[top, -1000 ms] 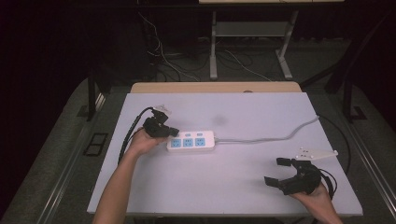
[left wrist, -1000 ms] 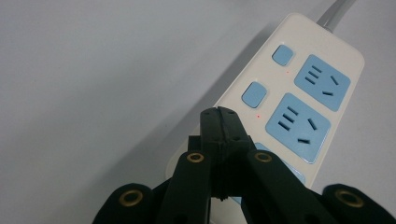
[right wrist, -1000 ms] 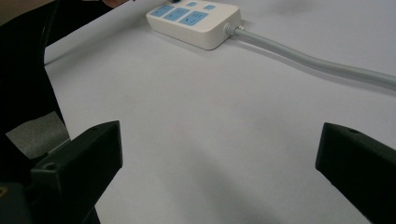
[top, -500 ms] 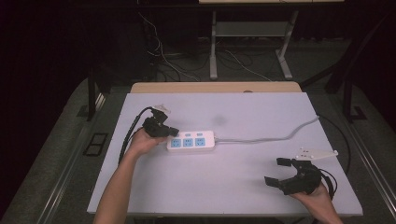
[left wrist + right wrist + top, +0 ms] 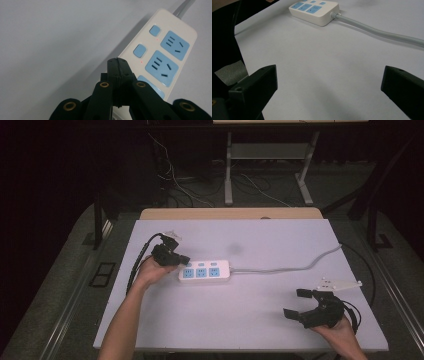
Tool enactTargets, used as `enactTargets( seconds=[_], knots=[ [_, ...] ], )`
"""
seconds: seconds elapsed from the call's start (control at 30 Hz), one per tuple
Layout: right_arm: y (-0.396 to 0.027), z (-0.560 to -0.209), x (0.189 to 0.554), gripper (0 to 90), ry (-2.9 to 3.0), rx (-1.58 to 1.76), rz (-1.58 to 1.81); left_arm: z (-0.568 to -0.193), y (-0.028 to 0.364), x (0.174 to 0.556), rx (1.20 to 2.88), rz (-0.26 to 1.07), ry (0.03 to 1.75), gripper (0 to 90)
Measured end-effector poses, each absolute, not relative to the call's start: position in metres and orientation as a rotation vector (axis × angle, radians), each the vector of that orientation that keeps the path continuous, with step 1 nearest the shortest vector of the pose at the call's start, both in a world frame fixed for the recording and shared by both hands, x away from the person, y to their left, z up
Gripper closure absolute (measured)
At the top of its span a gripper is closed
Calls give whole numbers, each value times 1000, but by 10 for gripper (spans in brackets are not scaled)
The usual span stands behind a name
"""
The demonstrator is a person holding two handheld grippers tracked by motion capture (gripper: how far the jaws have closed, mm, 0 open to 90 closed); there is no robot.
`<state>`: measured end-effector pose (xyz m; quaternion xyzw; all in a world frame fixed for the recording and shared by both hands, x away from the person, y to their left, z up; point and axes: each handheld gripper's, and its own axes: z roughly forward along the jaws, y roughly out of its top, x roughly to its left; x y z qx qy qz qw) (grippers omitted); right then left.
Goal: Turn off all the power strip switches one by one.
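Power strip: a white power strip point(image 5: 205, 270) with three blue sockets lies flat on the pale worktop point(image 5: 250, 325), left of the middle; in the left gripper view two of its small blue switches sit beside the sockets, each with a tiny red dot next to it.
Cable: a grey cable point(image 5: 295, 266) leaves the strip's right end and runs across the worktop to its right edge.
Left tongs: the left tongs point(image 5: 117, 65) are pressed fully together with nothing between the jaws; their tip sits at the strip's left end, over the socket nearest that end. Whether the tip touches the strip, I cannot tell.
Right tongs: the right tongs point(image 5: 300, 304) are spread wide and empty, over bare worktop near the front right corner, well apart from the strip.
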<state>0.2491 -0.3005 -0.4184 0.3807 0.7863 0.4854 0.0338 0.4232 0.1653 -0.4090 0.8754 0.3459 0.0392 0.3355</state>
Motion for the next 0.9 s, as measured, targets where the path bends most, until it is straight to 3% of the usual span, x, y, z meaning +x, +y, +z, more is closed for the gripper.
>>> enactTargets(
  seconds=[0.9],
  knots=[
    [-302, -419, 250, 4, 2417, 1174, 1493, -379, 152, 414, 2305, 120, 778, 896]
  ],
)
